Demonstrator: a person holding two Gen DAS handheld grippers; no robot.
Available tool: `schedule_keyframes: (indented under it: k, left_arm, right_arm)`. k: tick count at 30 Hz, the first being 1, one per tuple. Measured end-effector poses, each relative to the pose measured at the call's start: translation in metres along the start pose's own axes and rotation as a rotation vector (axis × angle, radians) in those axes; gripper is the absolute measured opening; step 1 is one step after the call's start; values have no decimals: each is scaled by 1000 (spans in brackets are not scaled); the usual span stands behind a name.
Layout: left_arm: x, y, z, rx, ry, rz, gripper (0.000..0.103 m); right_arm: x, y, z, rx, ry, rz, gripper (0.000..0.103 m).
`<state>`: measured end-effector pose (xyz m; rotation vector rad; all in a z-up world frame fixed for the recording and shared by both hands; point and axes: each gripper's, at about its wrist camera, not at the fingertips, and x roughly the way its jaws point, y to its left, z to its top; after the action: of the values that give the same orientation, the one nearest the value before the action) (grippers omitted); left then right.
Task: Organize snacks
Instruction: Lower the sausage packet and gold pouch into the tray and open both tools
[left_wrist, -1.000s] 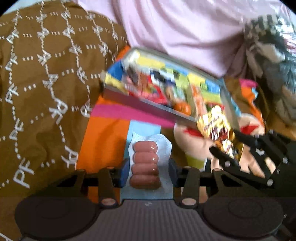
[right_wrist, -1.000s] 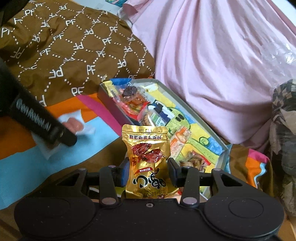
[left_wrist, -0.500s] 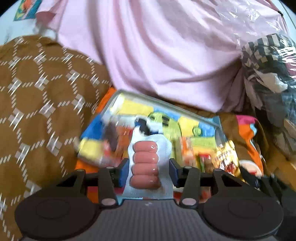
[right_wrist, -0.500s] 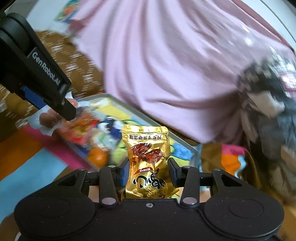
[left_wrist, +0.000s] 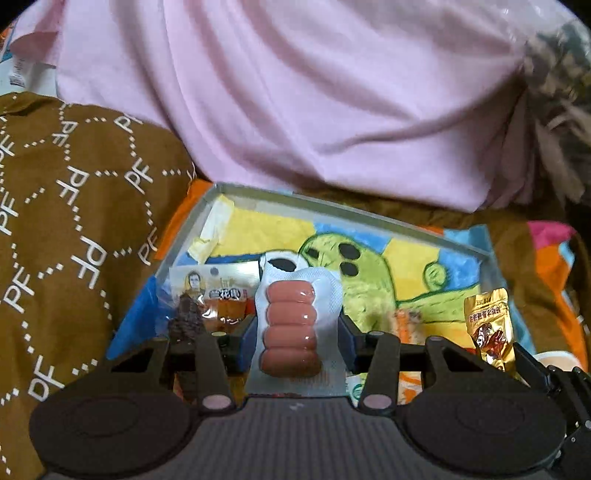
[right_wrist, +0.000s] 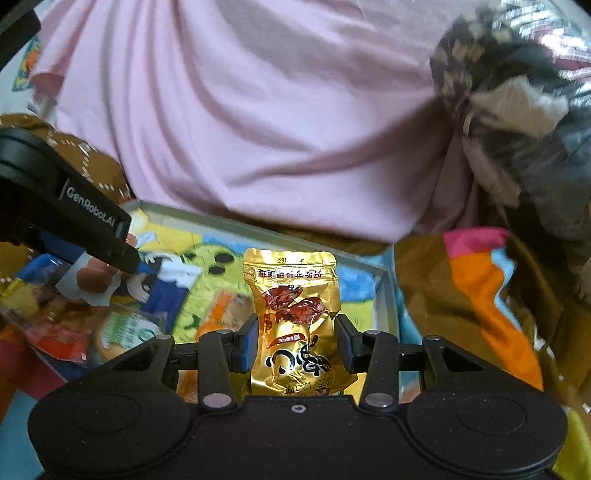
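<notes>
My left gripper (left_wrist: 293, 330) is shut on a clear pack of pink sausages (left_wrist: 290, 328), held over the near left part of a shallow grey tray (left_wrist: 354, 211) with a green cartoon picture on its floor. My right gripper (right_wrist: 295, 338) is shut on a gold snack pouch (right_wrist: 293, 317), hovering over the tray's (right_wrist: 382, 295) right half. In the right wrist view the left gripper (right_wrist: 122, 254) shows at the left with the sausage pack (right_wrist: 92, 282). In the left wrist view the gold pouch (left_wrist: 489, 328) appears at the far right.
Several snack packets lie in the tray: an orange-labelled packet (left_wrist: 212, 297) at the left, others (right_wrist: 122, 332) near the front. A pink quilt (left_wrist: 314, 92) rises behind the tray. A brown patterned blanket (left_wrist: 66, 206) lies left, a colourful sheet (right_wrist: 480, 280) right.
Both grippers have moved forward, from above the sheet beside the tray to over the tray itself, each still holding its snack. The tray now fills the lower middle of both views.
</notes>
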<state>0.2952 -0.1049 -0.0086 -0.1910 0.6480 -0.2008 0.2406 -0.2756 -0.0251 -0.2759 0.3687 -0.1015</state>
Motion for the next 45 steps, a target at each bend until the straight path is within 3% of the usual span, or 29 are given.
schedule_keyframes:
  k: [15, 22, 28, 38, 41, 45]
  left_arm:
    - [17, 2, -4, -9, 52, 30, 61]
    - [15, 3, -7, -27, 48, 12, 64]
    - [8, 3, -7, -25, 15, 4, 75]
    - [-13, 1, -5, -14, -51, 10, 93]
    - [-24, 4, -7, -19, -83, 24, 99]
    - [-38, 8, -10, -16, -111, 39, 102]
  right_arm:
    - [13, 6, -3, -21, 50, 4, 49]
    - [11, 3, -2, -8, 37, 1, 66]
    - [9, 2, -1, 3, 26, 0, 80]
    - [-1, -2, 1, 29, 1, -5, 88]
    - [-8, -5, 3, 47, -21, -12, 95]
    - [-18, -7, 4, 55, -52, -17, 97]
